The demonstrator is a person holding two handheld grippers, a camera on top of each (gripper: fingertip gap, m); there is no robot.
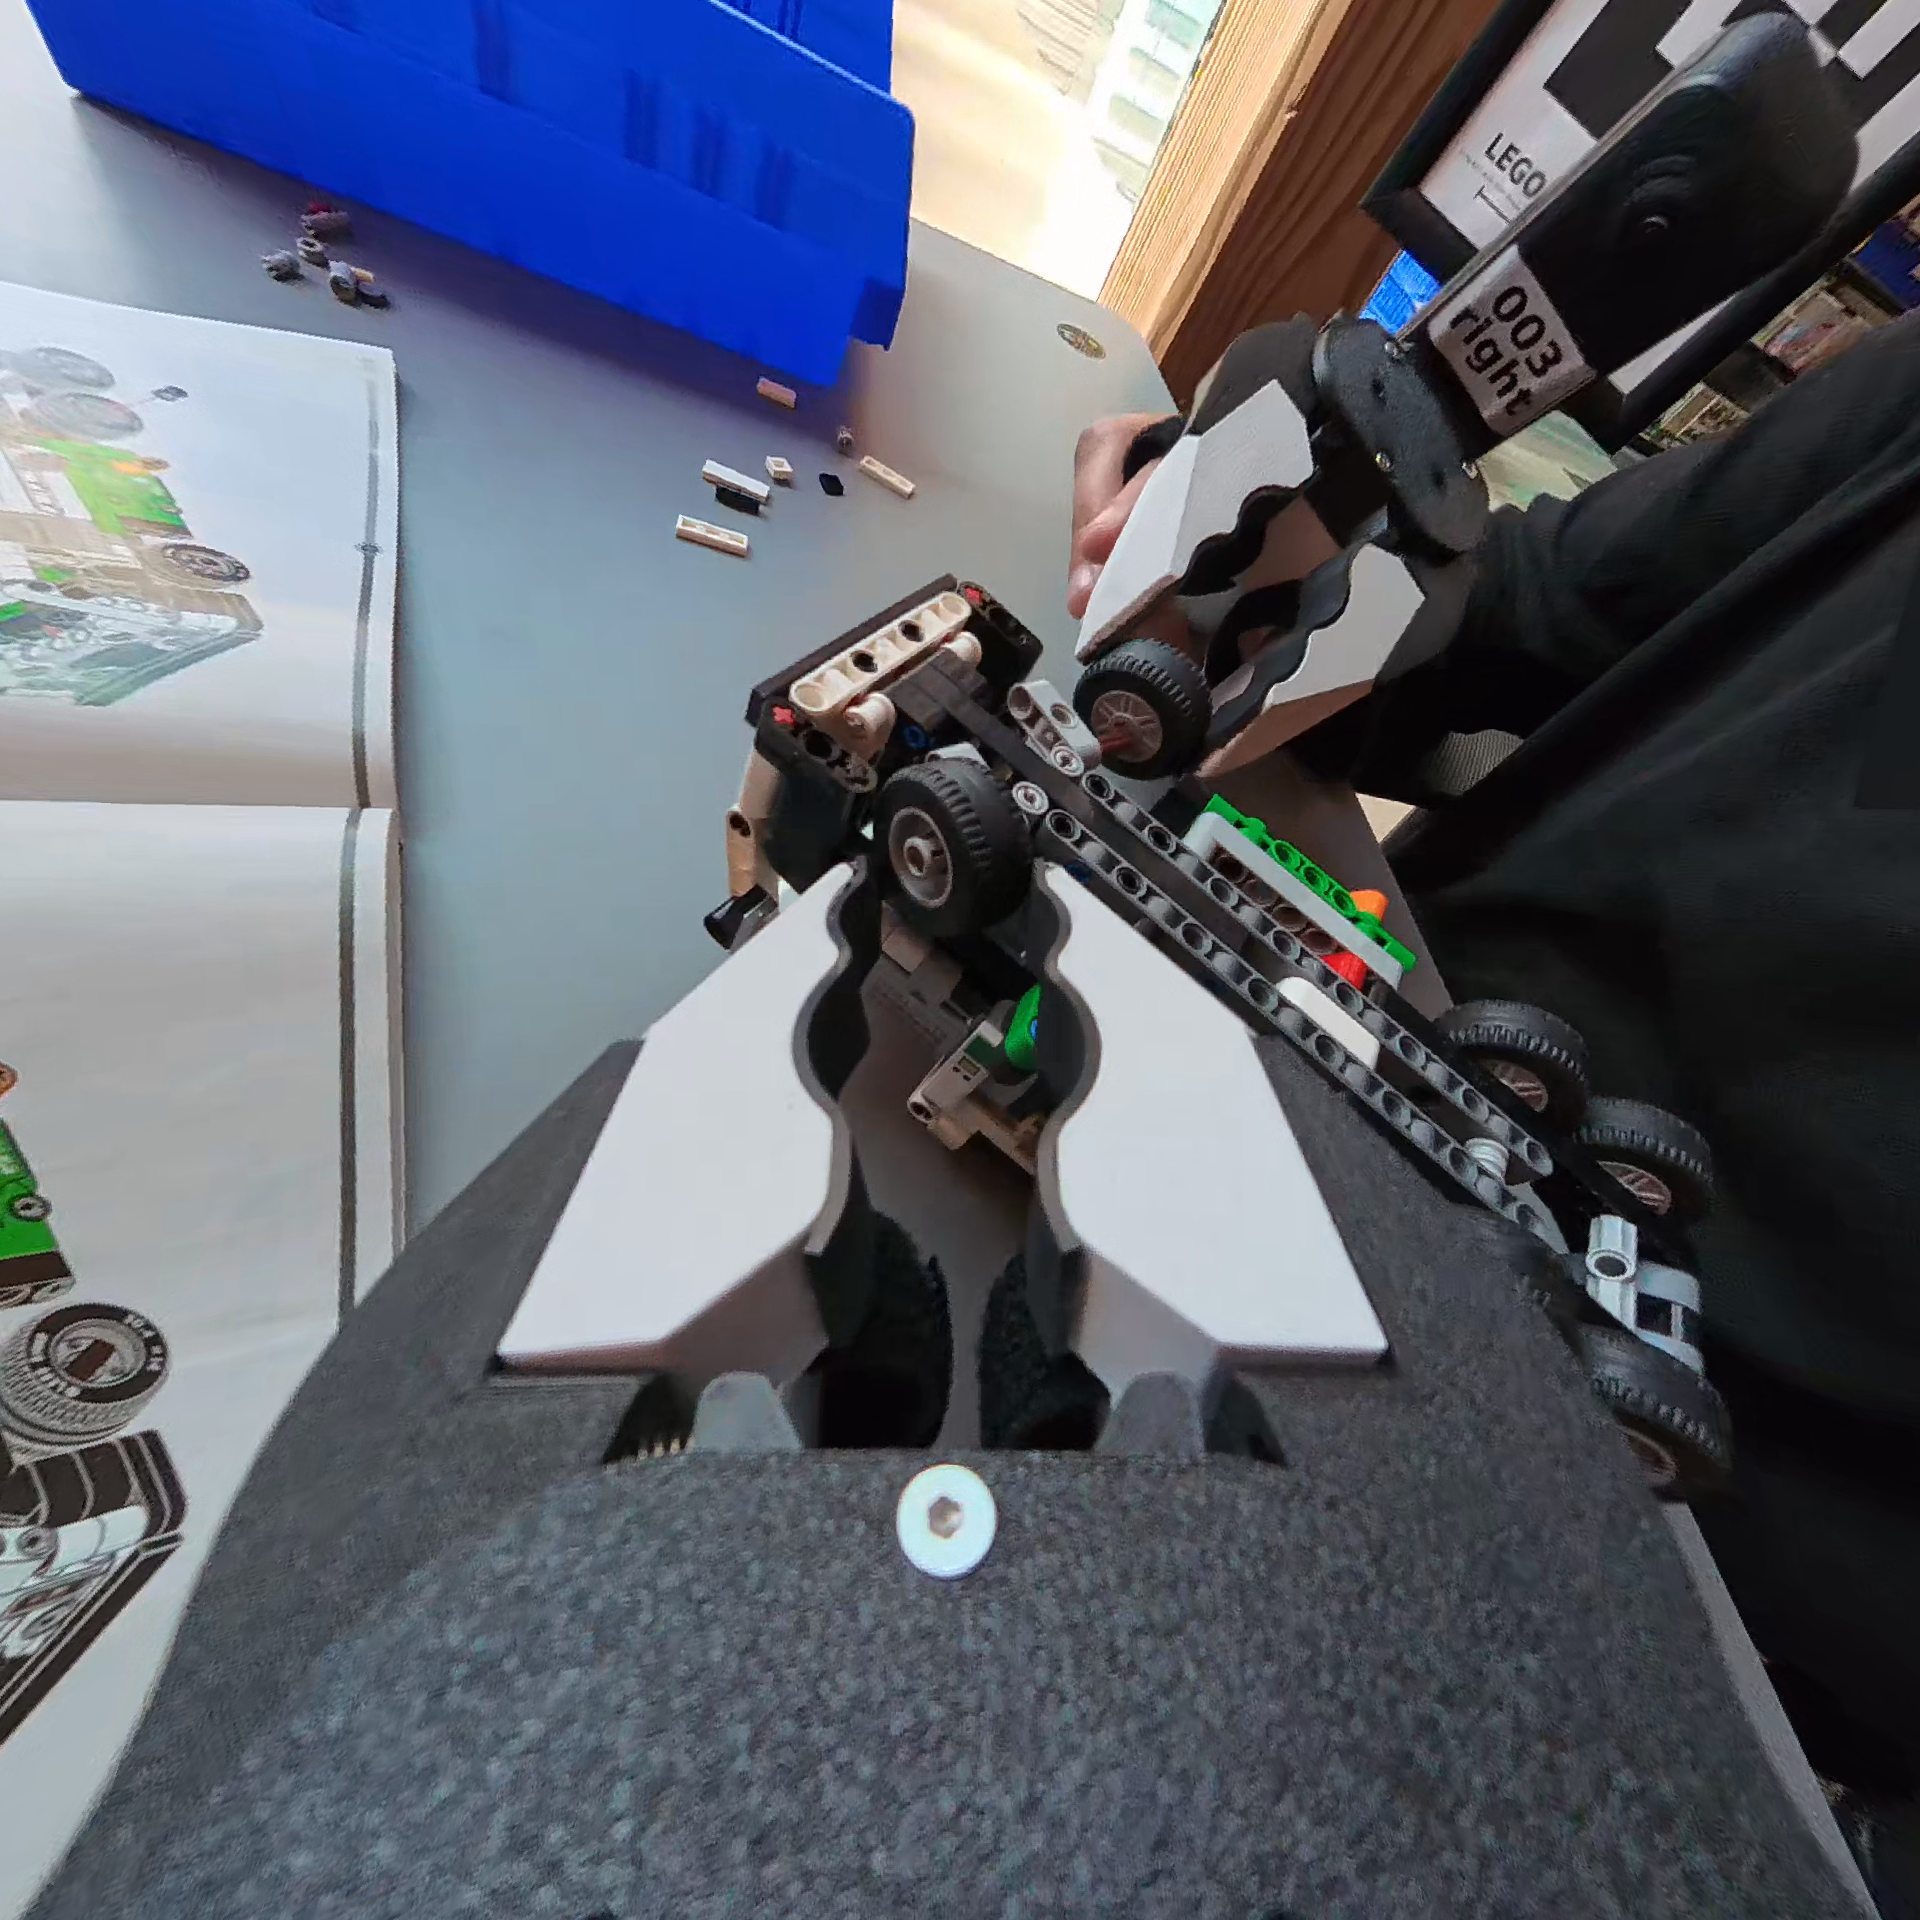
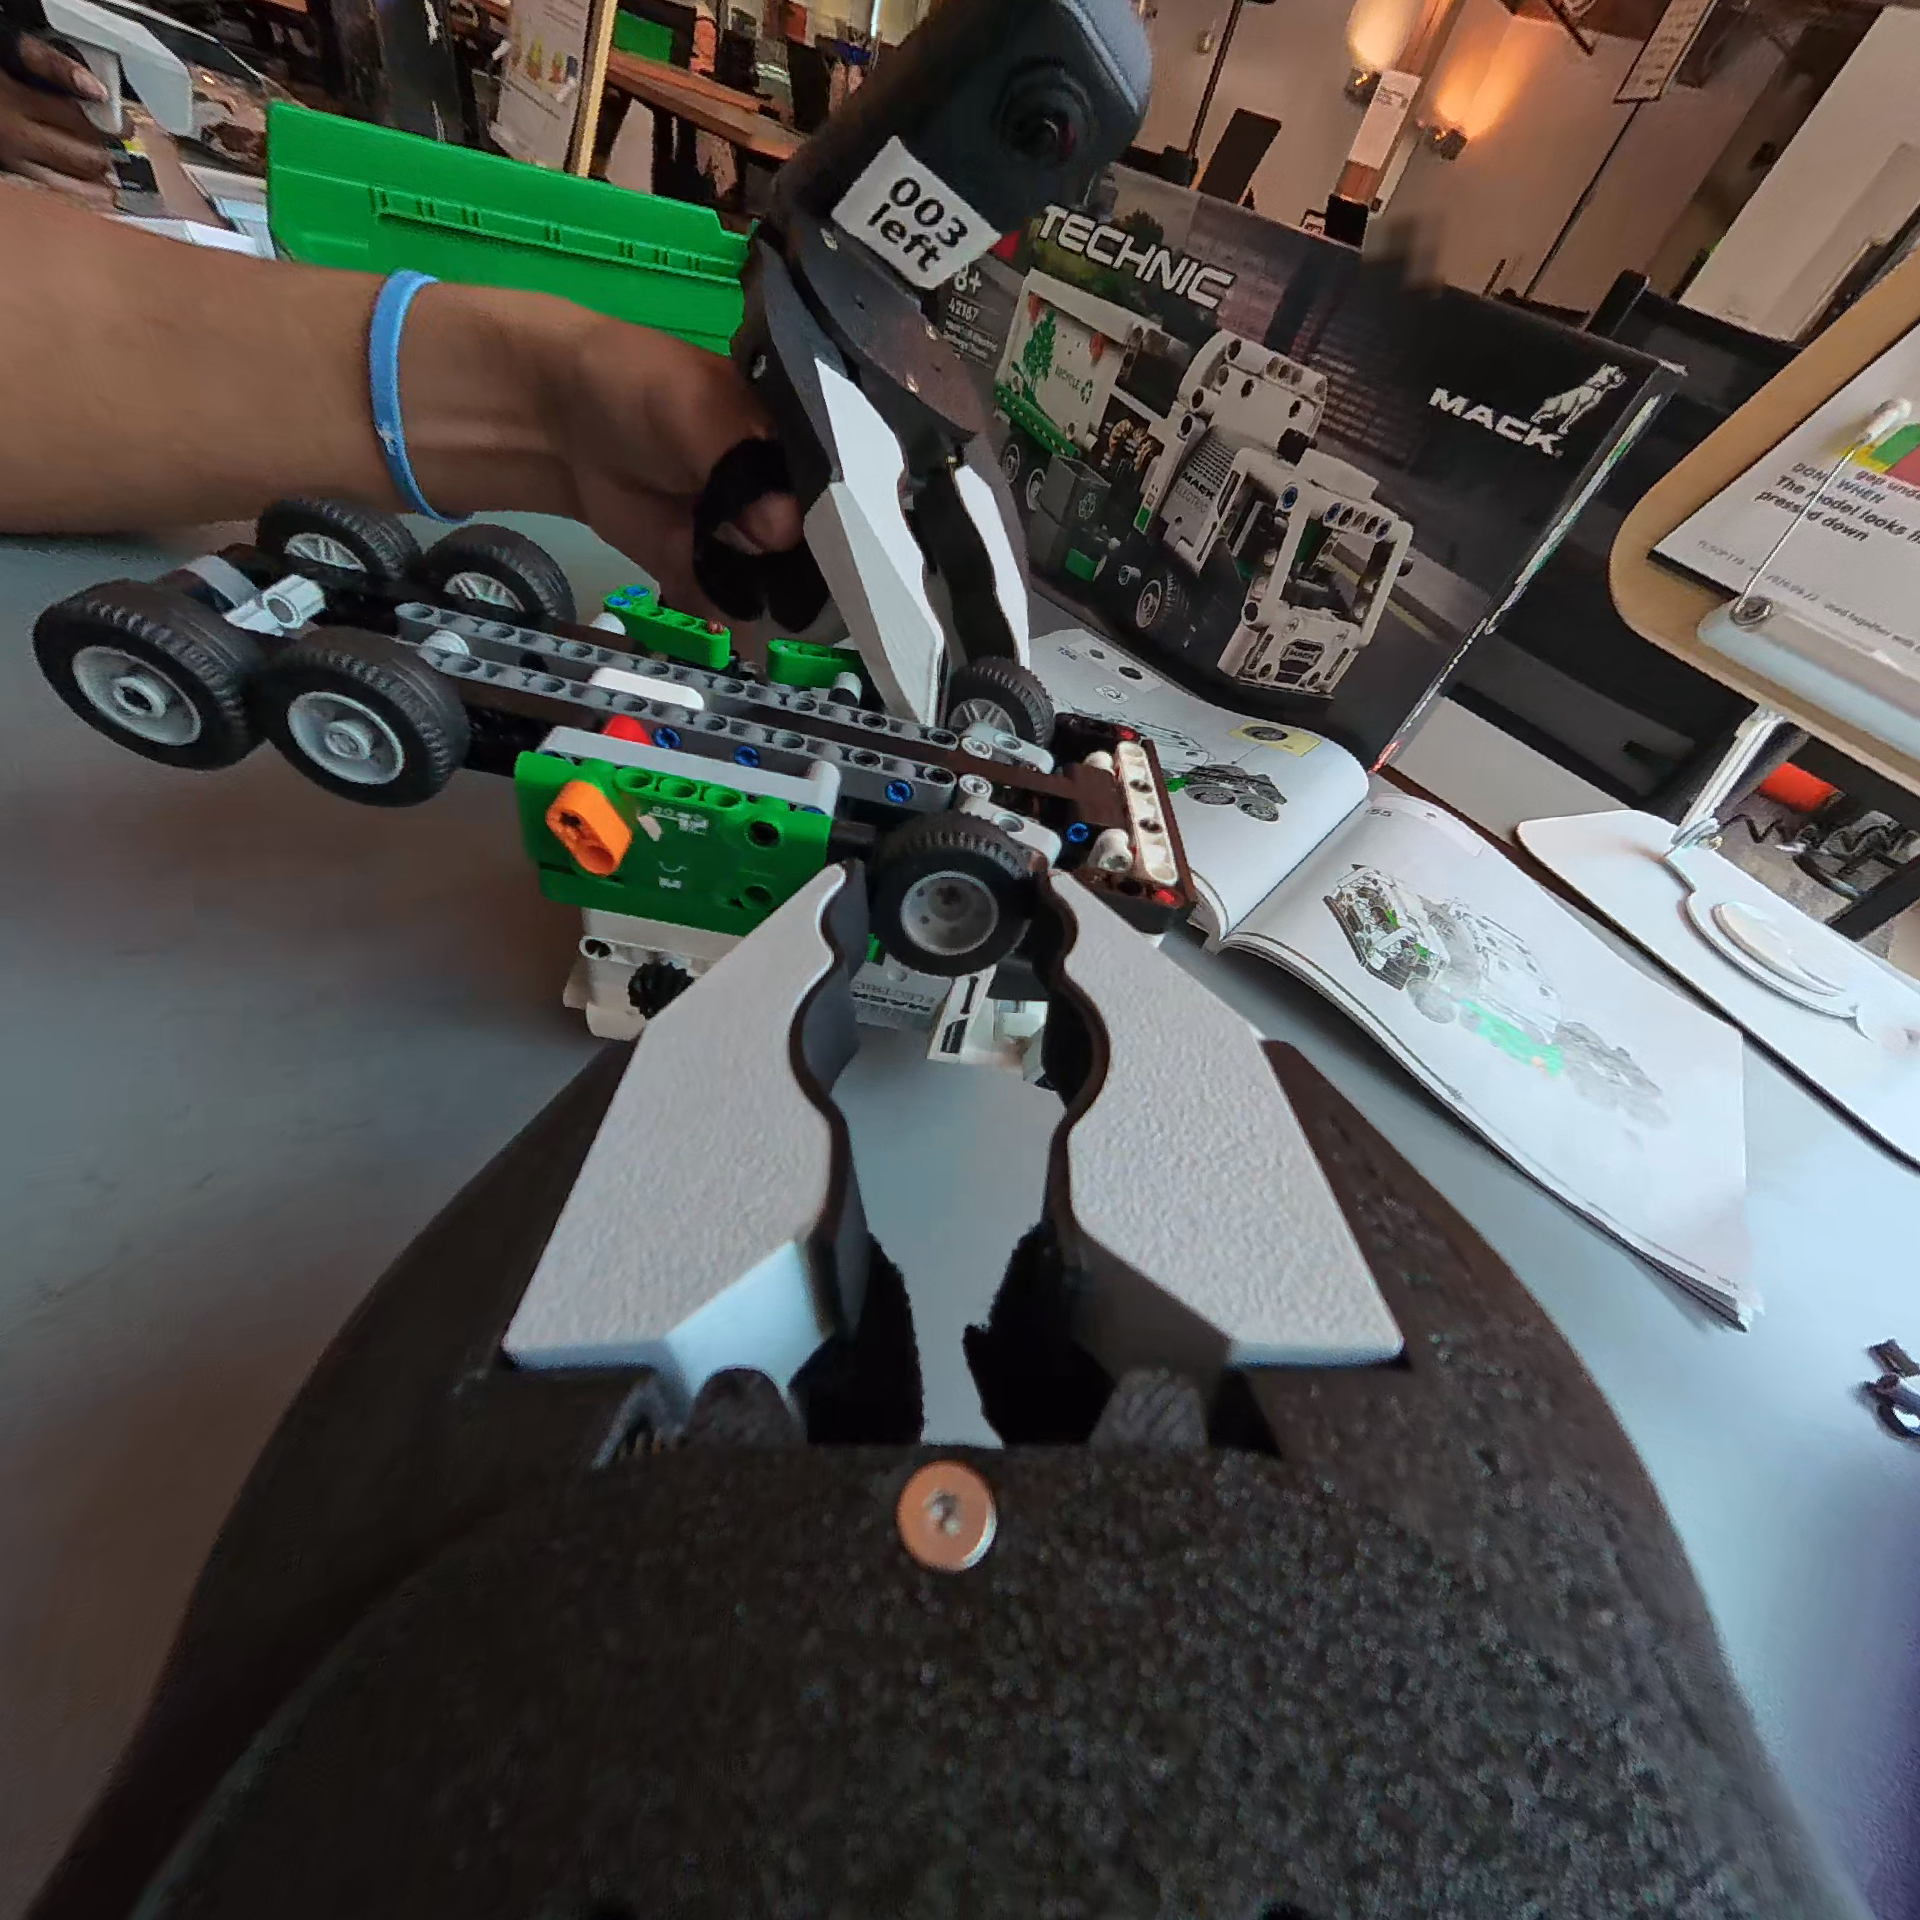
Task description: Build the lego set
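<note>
2 tongs grip the same truck chassis (image 1: 1226, 914) from opposite sides, each closed on 1 front wheel. In the left wrist view, the left tongs (image 1: 951, 894) pinch a black-tyred wheel (image 1: 951, 847) between their tips, the jaws only a wheel's width apart. The chassis runs away to the right, lifted clear of the grey surface (image 1: 561, 644); its rear wheels are cut off at the frame's right side and partly lost against a dark sleeve. Beyond it the right tongs (image 1: 1153, 717) clamp the opposite front wheel (image 1: 1138, 707), and the hand behind them is mostly hidden.

In the right wrist view, the right tongs (image 2: 951, 904) hold their wheel (image 2: 951, 899) the same way, jaws narrowly parted around it. A green block with an orange piece (image 2: 587, 826) sits on the chassis (image 2: 665, 727) just left of the tips. A white part beneath it is blurred and hard to make out. The left tongs (image 2: 961, 665) come down from above onto the far wheel (image 2: 997, 701), most of which they hide.

On the surface farther off lie an open instruction booklet (image 2: 1455, 966), several loose small pieces (image 1: 748, 483), too small to identify, and a blue bin (image 1: 499, 135). The set's box (image 2: 1299, 436) stands behind the booklet.
</note>
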